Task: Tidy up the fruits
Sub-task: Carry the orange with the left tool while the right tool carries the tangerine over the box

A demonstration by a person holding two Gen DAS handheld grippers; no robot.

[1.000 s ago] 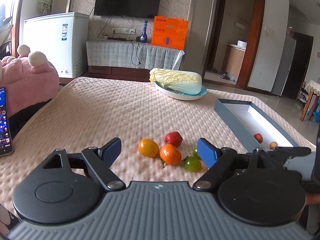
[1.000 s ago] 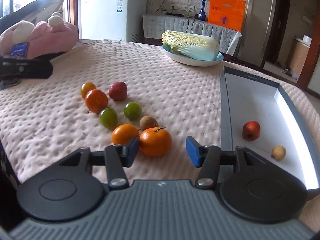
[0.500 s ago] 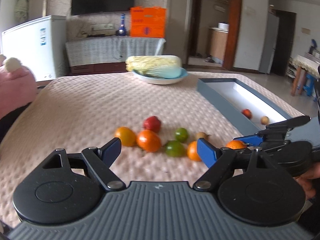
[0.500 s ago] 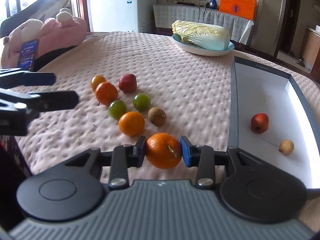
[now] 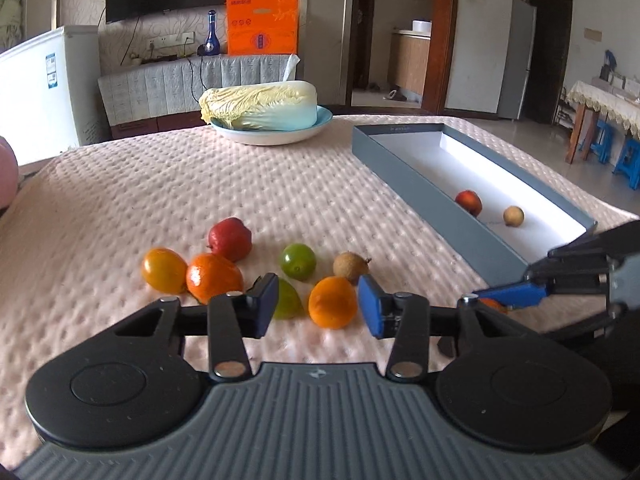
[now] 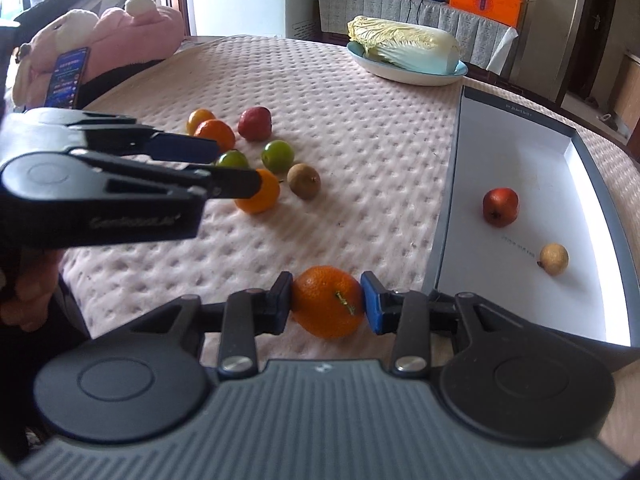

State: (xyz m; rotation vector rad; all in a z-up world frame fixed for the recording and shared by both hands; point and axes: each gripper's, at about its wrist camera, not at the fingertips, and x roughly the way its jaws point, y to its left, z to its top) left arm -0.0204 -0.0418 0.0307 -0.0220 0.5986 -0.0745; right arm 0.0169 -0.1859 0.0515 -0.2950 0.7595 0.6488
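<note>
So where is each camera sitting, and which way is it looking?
Left wrist view: rides on the left tongs, looking across the table; their open fingers straddle an orange, right tongs at the edge.
Right wrist view: rides on the right tongs, shut on a tangerine, facing the grey box; left tongs and a hand show.
Both views share the fruits, box and cabbage.

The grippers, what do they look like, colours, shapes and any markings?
Both match. The left gripper has a grey ribbed body, two round black discs, black linkage arms with silver rivets and blue pads on the jaws. The right gripper is the same. A small emblem sits on each ribbed body; pale lettering, too blurred to read, runs along the left gripper's side in the right wrist view.
</note>
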